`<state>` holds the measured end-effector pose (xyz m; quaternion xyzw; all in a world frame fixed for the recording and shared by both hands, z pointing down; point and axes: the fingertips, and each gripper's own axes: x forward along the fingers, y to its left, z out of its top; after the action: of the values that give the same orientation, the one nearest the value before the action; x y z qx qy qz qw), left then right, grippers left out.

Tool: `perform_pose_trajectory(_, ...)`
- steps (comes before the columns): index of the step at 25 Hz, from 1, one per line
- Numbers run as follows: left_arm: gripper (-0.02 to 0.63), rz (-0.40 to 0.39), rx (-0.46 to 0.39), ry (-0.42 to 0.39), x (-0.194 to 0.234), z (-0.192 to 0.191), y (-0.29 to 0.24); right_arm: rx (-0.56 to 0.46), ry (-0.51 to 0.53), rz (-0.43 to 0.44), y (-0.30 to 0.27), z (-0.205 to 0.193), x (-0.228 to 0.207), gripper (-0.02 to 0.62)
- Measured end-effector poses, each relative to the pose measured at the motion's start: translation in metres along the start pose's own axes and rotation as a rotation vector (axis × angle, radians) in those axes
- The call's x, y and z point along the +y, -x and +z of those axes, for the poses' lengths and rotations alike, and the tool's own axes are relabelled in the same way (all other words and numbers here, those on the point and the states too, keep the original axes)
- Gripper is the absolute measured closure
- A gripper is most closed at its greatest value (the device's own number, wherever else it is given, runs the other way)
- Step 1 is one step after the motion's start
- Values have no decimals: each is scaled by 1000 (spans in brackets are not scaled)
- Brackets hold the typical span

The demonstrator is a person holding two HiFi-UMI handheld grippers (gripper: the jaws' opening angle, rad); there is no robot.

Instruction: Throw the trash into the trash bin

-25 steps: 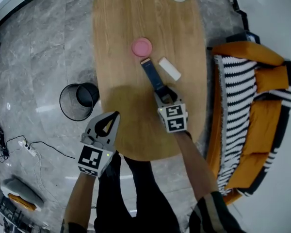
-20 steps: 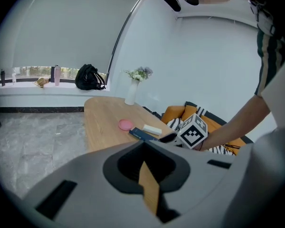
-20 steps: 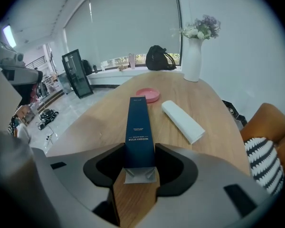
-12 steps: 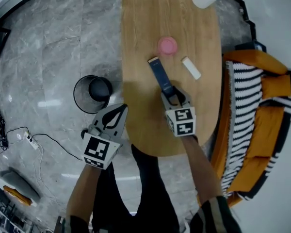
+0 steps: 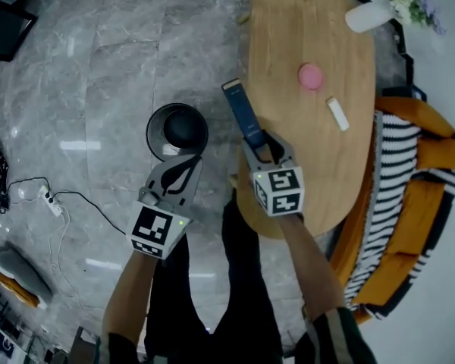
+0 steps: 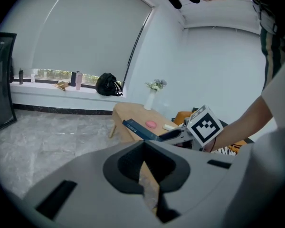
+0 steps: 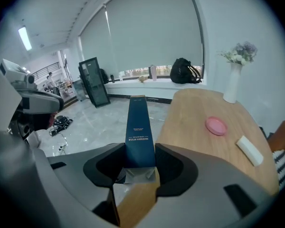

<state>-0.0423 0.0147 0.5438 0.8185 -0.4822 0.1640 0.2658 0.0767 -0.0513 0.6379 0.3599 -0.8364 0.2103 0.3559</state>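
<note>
Carrying step, it seems: right gripper jaws pinch a dark blue box just right of the black trash bin on the floor, needing positioning over its mouth next; left gripper jaws pressed together, empty.

Grey moulded shells on left gripper and right gripper, with black-lined jaw recesses. Each carries a white cube with black square markers. Person wears black trousers and a striped sleeve.
</note>
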Motion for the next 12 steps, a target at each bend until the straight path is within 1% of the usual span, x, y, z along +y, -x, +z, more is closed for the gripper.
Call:
perform_pose_trajectory(6, 606, 61, 3, 52, 51, -29, 42, 5, 13, 77, -38, 17, 76, 405)
perform_pose_trajectory(9, 606, 82, 3, 76, 73, -44, 60, 44, -3, 101, -59, 8, 111, 405)
perform_pose_trajectory(12, 606, 95, 6, 97, 94, -61, 73, 98, -14, 97, -82, -14, 135, 405)
